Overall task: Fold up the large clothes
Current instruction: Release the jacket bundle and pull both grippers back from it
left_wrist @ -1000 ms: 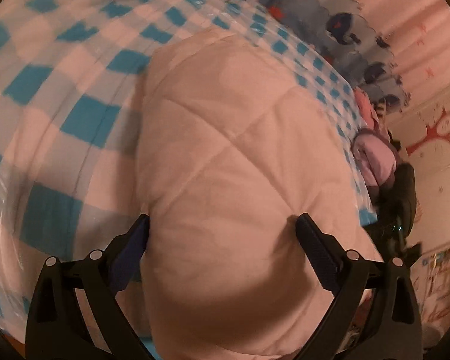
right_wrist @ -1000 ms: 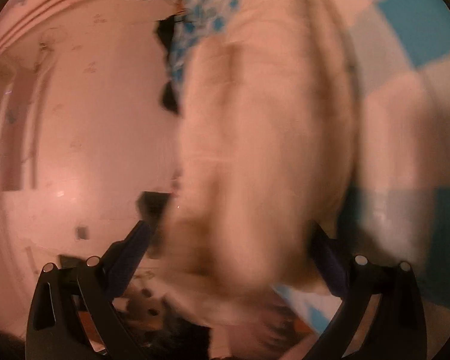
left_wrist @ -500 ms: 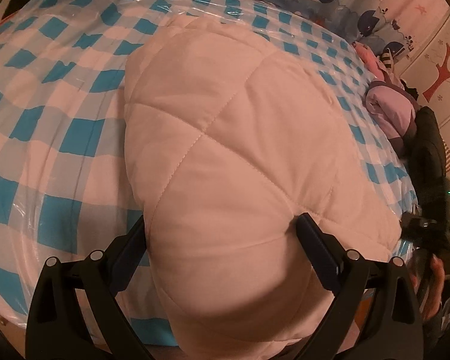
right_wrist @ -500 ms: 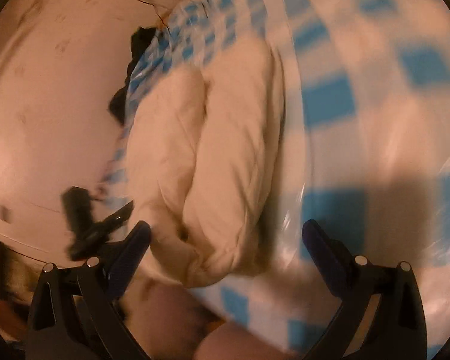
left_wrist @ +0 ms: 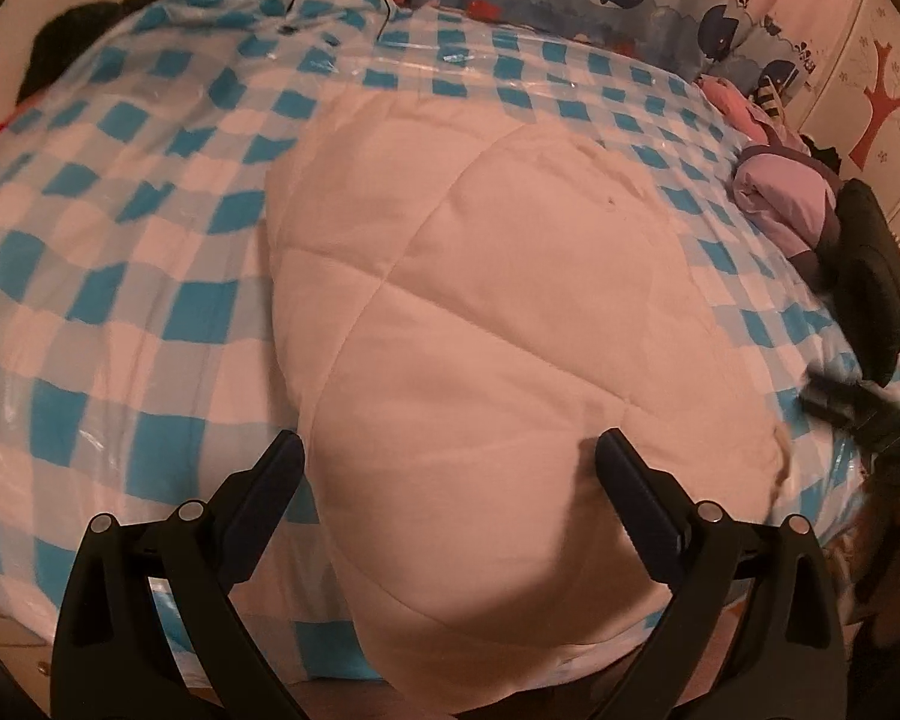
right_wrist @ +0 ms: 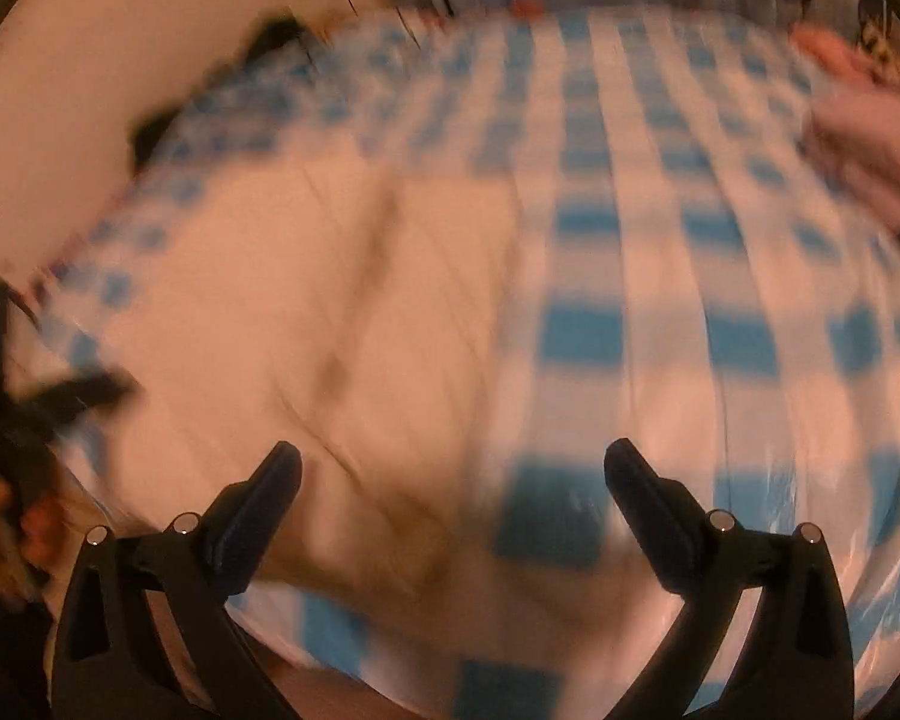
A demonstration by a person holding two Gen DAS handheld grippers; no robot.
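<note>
I'm holding both the left gripper point(left_wrist: 450, 450) and right gripper point(right_wrist: 453, 462) spread apart, gripping nothing, above the folded quilt point(left_wrist: 498, 312), its near edge overhanging the checked bed cover point(left_wrist: 120, 300).

1 folded quilted garment point(left_wrist: 498, 324), 1 checked bed cover point(left_wrist: 120, 228), 1 purple clothes pile point(left_wrist: 786, 204), 2 claws: left claw point(left_wrist: 450, 450), right claw point(right_wrist: 453, 462)

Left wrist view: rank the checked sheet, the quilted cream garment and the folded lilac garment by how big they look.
1. checked sheet
2. quilted cream garment, though it lies nearest the camera
3. folded lilac garment, far smaller and farther off
</note>
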